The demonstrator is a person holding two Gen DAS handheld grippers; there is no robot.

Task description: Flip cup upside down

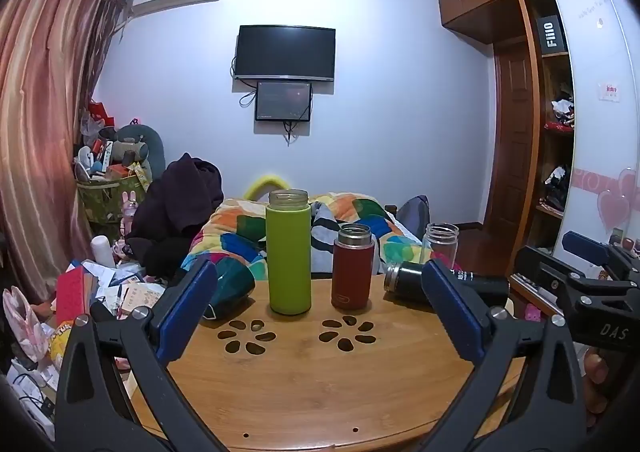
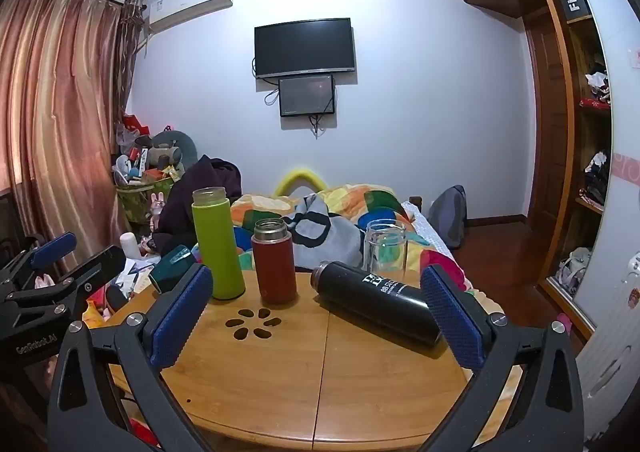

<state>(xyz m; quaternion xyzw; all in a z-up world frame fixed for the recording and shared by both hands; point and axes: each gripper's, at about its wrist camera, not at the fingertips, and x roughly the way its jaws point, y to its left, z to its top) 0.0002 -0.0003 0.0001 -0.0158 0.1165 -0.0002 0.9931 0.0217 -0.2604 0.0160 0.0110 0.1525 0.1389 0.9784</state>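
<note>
On the round wooden table (image 1: 320, 384) stand a tall green cup (image 1: 289, 252), mouth up, a shorter red cup (image 1: 353, 268), mouth up, and a clear glass cup (image 1: 440, 242) at the far right edge. A black cup (image 1: 404, 279) lies on its side. A dark teal cup (image 1: 230, 284) lies on its side at the left. My left gripper (image 1: 320, 304) is open and empty, short of the green and red cups. My right gripper (image 2: 316, 308) is open and empty; the black cup (image 2: 376, 300) lies just ahead near its right finger. The green cup (image 2: 216, 244), red cup (image 2: 275, 260) and glass cup (image 2: 385, 246) show there too.
A bed with a colourful quilt (image 1: 360, 220) lies behind the table. Clutter and boxes (image 1: 104, 284) fill the floor at the left. A wardrobe (image 1: 552, 132) stands at the right. The table has flower-shaped cut-outs (image 1: 347, 330). The right gripper shows in the left wrist view (image 1: 592, 292).
</note>
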